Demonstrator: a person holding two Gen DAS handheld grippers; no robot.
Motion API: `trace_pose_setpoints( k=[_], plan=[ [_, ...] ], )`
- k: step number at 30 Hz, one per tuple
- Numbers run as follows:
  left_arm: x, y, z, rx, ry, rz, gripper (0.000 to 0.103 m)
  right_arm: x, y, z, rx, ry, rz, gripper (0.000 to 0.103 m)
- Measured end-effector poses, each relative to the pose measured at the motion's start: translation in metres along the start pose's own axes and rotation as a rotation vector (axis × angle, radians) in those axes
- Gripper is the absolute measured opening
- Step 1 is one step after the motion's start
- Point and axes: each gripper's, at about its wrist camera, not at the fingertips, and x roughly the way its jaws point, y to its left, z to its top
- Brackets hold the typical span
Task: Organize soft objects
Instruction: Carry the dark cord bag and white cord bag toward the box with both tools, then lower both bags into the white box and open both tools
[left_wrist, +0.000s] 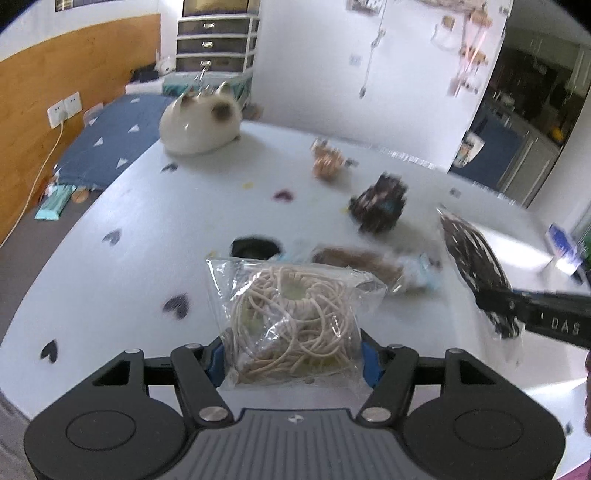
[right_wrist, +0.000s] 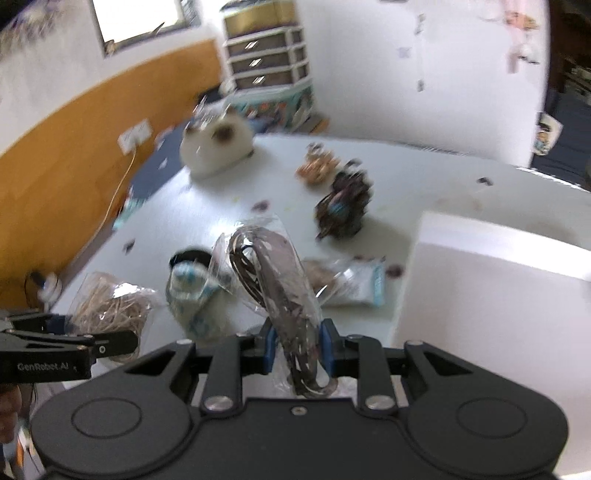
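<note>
My left gripper (left_wrist: 291, 356) is shut on a clear bag of beige elastic bands (left_wrist: 291, 317) and holds it above the white table (left_wrist: 110, 295). The same bag shows at the left of the right wrist view (right_wrist: 110, 302). My right gripper (right_wrist: 297, 345) is shut on a clear bag of dark hair ties (right_wrist: 280, 280), also lifted; this bag shows at the right of the left wrist view (left_wrist: 472, 258). On the table lie a brown item in a bag (left_wrist: 358, 260), a black ring (left_wrist: 255, 247), a dark bundle (left_wrist: 380, 203) and an orange bundle (left_wrist: 327, 162).
A white plush cat (left_wrist: 201, 123) sits at the table's far edge. A white box (right_wrist: 491, 295) stands at the right of the right wrist view. A white and blue patterned item (right_wrist: 192, 291) lies near the black ring. A drawer unit (left_wrist: 216, 44) stands behind.
</note>
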Motion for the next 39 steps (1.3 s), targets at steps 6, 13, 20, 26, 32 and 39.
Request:
trace_pose_setpoints(
  k=[6,13,20,26,32,39],
  plan=[
    [0.004,-0.042,0.016,0.027,-0.038,-0.061,0.067,-0.030,-0.039,-0.001,0.064,-0.066,-0.088,0.026],
    [0.023,-0.105,0.022,0.084,-0.026,-0.139,0.067,-0.059,-0.106,-0.013,0.179,-0.087,-0.215,0.026],
    [0.042,-0.160,0.026,0.135,-0.011,-0.190,0.067,-0.084,-0.169,-0.032,0.285,-0.105,-0.319,0.026],
    [0.057,-0.192,0.022,0.137,0.044,-0.223,0.067,-0.098,-0.213,-0.048,0.365,-0.100,-0.379,0.026],
    [0.077,-0.212,0.011,0.122,0.154,-0.234,0.067,-0.099,-0.249,-0.065,0.455,-0.060,-0.420,0.026],
    [0.101,-0.223,-0.005,0.101,0.260,-0.210,0.067,-0.087,-0.281,-0.084,0.568,0.014,-0.417,0.026]
  ],
)
